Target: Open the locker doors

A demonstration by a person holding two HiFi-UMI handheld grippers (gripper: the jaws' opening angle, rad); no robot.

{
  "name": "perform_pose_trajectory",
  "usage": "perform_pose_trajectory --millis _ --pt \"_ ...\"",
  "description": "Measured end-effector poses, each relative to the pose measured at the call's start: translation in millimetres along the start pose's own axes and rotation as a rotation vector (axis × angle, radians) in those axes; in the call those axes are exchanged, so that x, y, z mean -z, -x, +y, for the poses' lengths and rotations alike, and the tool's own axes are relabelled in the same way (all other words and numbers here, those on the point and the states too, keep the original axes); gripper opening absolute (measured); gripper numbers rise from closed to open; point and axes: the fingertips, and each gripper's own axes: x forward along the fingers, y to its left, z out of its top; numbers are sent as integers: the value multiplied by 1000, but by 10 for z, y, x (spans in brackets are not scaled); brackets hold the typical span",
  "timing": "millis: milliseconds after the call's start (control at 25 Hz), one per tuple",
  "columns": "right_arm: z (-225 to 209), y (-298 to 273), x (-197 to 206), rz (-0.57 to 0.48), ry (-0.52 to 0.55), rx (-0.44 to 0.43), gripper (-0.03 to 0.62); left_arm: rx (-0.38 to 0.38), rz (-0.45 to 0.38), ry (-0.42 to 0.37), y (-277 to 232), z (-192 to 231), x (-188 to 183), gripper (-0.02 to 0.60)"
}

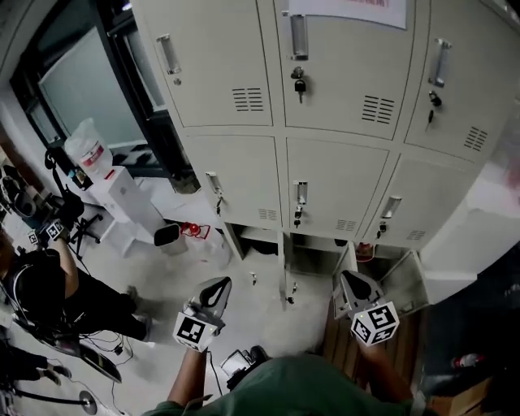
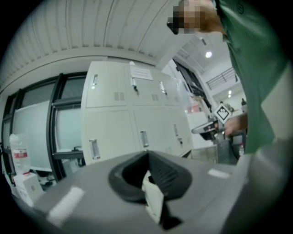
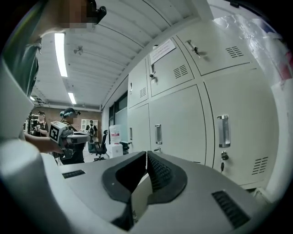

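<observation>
A: What was over on the left?
B: A person in black (image 1: 36,284) sat there, and behind them a water bottle (image 1: 85,146) stood on a white dispenser (image 1: 122,199) beside the dark-framed window (image 1: 89,89).
A: And the left gripper (image 1: 219,283)?
B: Held out low in the head view, pointing toward the locker doors (image 1: 236,73) — its jaws were pressed together with nothing between them.
A: Where exactly were those doors?
B: Straight ahead, in three columns. The top and middle rows were closed, each door with an upright handle (image 1: 299,36). Keys (image 1: 298,84) hung from several locks, and a paper notice (image 1: 349,10) was stuck on the top middle door. Along the bottom row dark compartments (image 1: 313,262) showed, and one bottom door (image 1: 402,284) at the lower right stood swung out.
A: The right gripper (image 1: 349,278)?
B: Level with the left one and well apart from it, just beside that bottom door — jaws likewise closed tight and empty. Both grippers were apart from the closed doors.
</observation>
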Motion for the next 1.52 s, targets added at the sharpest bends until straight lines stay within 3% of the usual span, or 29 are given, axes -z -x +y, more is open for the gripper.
perform_pose_trajectory --millis 280,600,1000,1520 --pt "-213 277 -230 -37 -23 25 9 -57 -82 82 78 97 -187 2" --pt "-378 423 -231 -17 -76 11 6 -42 -96 114 -37 107 -244 2" --pt "-383 413 -433 -37 -49 -30 5 -18 -136 52 -213 183 -444 2" --pt "-437 405 -654 -67 -16 -20 5 -26 -171 57 -269 266 -564 2"
